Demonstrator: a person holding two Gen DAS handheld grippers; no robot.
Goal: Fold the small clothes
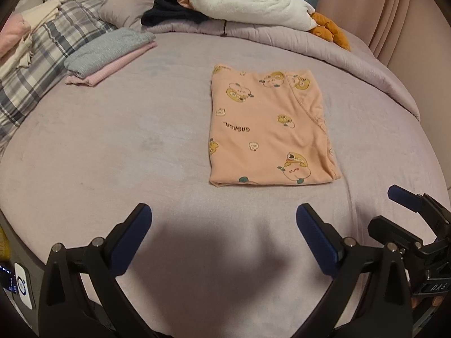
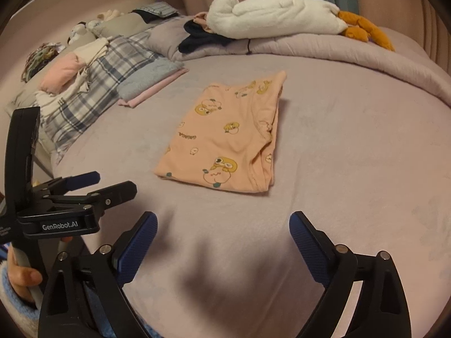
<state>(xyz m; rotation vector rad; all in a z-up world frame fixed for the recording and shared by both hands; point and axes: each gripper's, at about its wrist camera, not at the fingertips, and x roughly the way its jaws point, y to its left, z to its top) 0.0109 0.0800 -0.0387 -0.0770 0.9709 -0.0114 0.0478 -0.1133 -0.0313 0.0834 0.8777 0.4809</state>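
Both the left gripper (image 1: 224,224) and right gripper (image 2: 222,232) are hovering released near the bed's (image 1: 112,146) near edge, facing the half-folded peach garment (image 1: 267,129) mid-bed, which probably wants pinching at its near corners and folding evenly away.

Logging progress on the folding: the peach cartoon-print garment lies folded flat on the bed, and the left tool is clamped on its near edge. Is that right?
Not quite. The peach garment does lie folded flat on the bed, but the left tool is open and holds nothing, short of the garment's near edge. The left wrist view shows this.
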